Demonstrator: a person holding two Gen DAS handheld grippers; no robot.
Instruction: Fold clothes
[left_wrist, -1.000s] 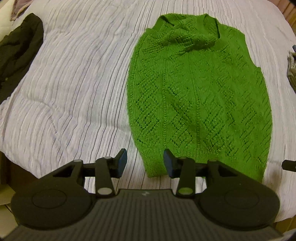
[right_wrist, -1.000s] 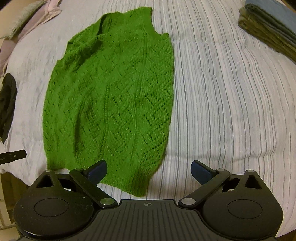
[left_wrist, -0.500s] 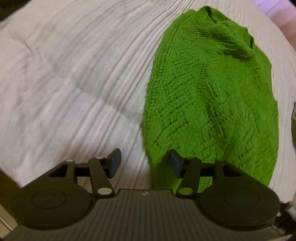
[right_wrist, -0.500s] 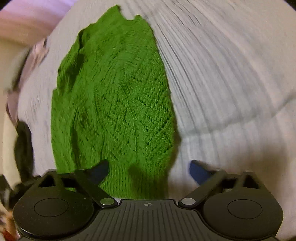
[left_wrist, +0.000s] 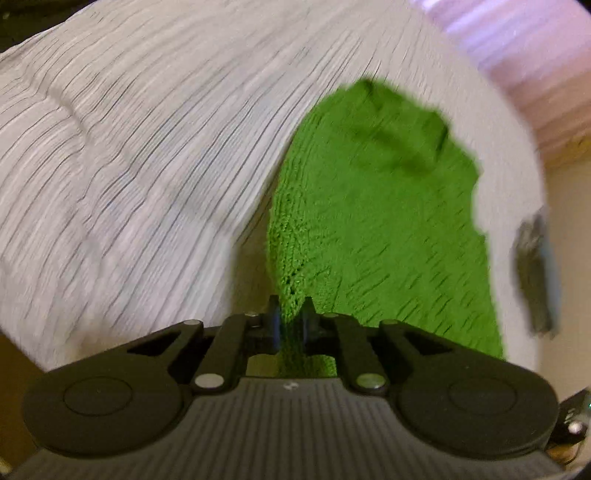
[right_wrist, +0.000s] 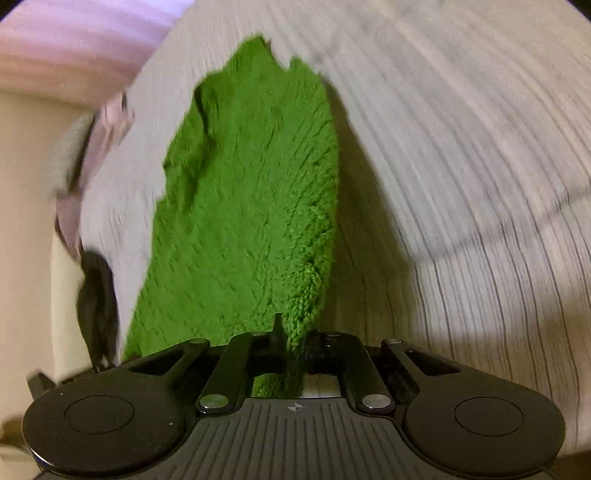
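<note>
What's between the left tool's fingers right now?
The sweater's hem corner, pinched as the left tool closes; seen in the left wrist view.

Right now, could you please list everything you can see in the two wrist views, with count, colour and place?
knitted top: one, bright green, spread on the bed, its near hem pinched at two corners.
bed cover: one, white with thin dark stripes, under the top.
dark garment: one, black, at the bed's edge in the right wrist view.
pale clothing: a blurred pinkish-grey heap near the far corner of the bed, count unclear.
grey item: one, blurred, at the bed's edge in the left wrist view; cannot tell what it is.
left tool: one, black, jaws closing with the hem corner pressed between them.
right tool: one, black, shut on the other hem corner.
</note>
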